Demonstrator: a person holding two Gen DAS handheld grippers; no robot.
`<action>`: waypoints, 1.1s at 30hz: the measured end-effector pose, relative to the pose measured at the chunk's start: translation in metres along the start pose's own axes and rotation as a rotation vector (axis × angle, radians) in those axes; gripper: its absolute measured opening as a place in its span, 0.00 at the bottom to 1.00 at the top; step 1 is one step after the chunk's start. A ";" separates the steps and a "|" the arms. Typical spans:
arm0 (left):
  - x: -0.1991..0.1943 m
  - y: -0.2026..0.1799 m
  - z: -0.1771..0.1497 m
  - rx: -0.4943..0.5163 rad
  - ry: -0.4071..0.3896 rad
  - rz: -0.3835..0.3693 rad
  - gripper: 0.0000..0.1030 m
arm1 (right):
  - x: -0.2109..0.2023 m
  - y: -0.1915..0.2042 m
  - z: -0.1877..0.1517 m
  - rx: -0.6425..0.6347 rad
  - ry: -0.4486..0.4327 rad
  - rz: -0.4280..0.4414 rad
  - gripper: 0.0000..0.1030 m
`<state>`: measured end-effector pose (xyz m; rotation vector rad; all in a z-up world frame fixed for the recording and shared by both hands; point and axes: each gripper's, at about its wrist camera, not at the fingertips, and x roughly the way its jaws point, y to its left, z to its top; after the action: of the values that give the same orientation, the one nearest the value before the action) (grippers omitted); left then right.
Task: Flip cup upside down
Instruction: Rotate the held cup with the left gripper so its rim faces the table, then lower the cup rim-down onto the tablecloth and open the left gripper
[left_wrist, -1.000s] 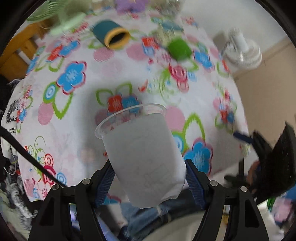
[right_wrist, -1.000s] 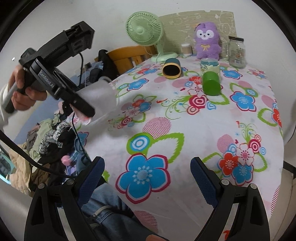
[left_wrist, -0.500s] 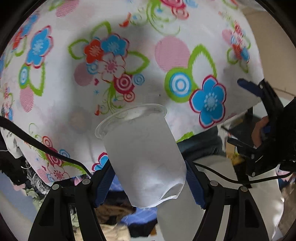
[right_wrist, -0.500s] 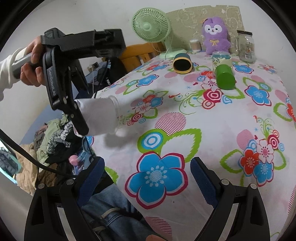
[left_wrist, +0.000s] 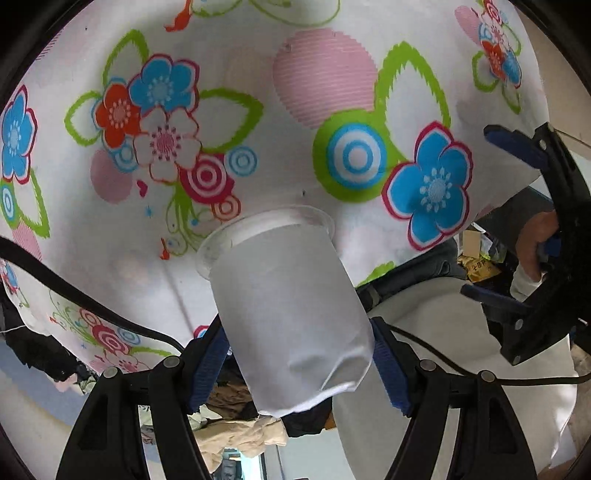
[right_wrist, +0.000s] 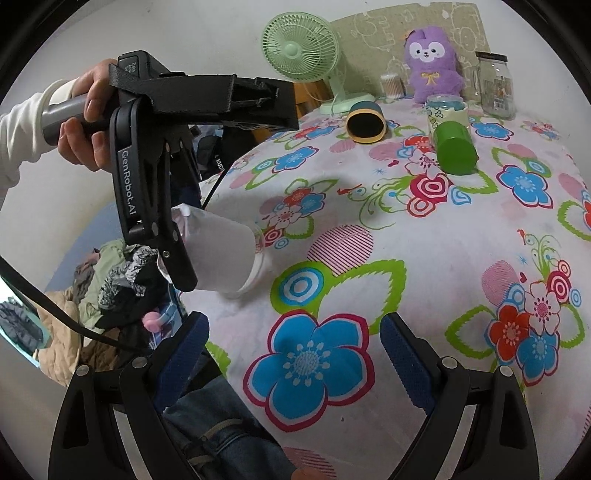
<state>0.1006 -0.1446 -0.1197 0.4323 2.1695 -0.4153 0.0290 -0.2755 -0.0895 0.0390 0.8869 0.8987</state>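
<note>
Your left gripper (left_wrist: 299, 360) clamps the frosted plastic cup (left_wrist: 284, 295), mouth tipped toward the bench (left_wrist: 258, 177); finish inverting and set down. Right gripper (right_wrist: 295, 350) gapes empty.

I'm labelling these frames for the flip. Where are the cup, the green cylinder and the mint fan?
cup (left_wrist: 288, 295): left wrist view, on its frosted side wall.
green cylinder (right_wrist: 455, 149): right wrist view, on its side.
mint fan (right_wrist: 300, 50): right wrist view, on the grille.

Showing: two grippers (right_wrist: 293, 363) (left_wrist: 297, 363), one frosted cup (right_wrist: 221, 254), one fan (right_wrist: 301, 46), one plush toy (right_wrist: 432, 62), one jar (right_wrist: 495, 85).
</note>
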 end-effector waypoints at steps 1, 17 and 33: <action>-0.001 0.000 0.003 -0.003 -0.002 0.000 0.75 | 0.001 0.000 0.001 -0.001 0.000 0.000 0.93; -0.032 0.025 -0.011 -0.038 -0.098 0.009 0.85 | -0.002 0.008 0.010 -0.031 -0.012 -0.012 0.92; -0.072 0.043 -0.058 -0.158 -0.446 0.056 0.96 | -0.006 0.022 0.027 -0.043 -0.048 -0.094 0.96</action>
<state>0.1214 -0.0923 -0.0343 0.2799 1.7370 -0.2754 0.0310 -0.2567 -0.0593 -0.0184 0.8184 0.8253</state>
